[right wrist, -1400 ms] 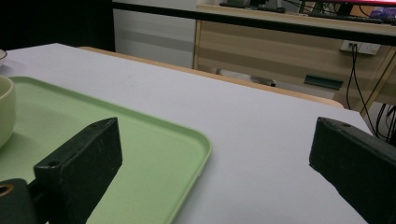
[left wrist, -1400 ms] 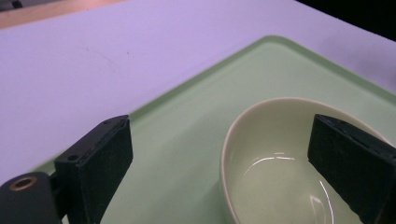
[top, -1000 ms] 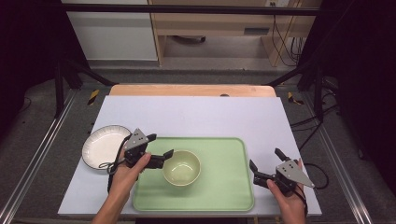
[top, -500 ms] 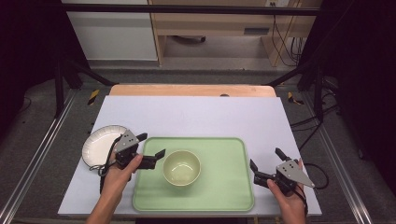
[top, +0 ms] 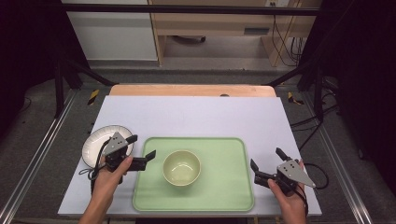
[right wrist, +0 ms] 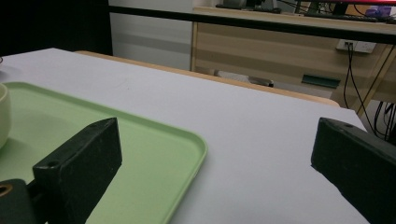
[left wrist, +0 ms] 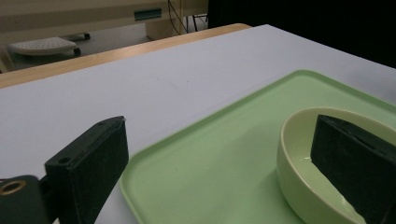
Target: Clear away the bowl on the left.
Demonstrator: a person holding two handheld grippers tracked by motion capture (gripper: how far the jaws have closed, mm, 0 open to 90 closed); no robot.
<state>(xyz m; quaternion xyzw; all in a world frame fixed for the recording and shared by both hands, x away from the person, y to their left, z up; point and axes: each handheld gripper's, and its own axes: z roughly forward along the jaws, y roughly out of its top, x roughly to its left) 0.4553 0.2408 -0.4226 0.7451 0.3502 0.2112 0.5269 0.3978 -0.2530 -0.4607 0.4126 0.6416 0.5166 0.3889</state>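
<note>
**Green tray, pale bowl, two open hand-held grippers**

Dim room beyond, with a wooden desk, cables and dark metal framing at the back. Nearer, a bench (top: 196, 114) with a smooth, matte pale-lilac top and a bare wood strip along its far edge.

Left hand-held gripper (top: 141, 151) held above the tray's left rim, jaws spread wide and empty. Just past its right jaw, a round, glossy cream-yellow bowl (top: 181, 167), upright and hollow; in the left gripper view (left wrist: 299, 163) overlapped by that jaw, contact impossible to judge. Under and ahead of the jaws, a flat light-green plastic tray (top: 219, 196) with rounded corners and a raised lip (left wrist: 196, 163). Behind and to the outside of this gripper, a round white plate (top: 95, 142) on the bench, partly covered by the gripper body and the person's hand.

Right hand-held gripper (top: 266, 163) held just off the tray's right edge, jaws also wide apart, gripping nothing. Between them, bare bench top; tray corner (right wrist: 187, 144) beneath the left jaw. Black cable trailing behind it.
</note>
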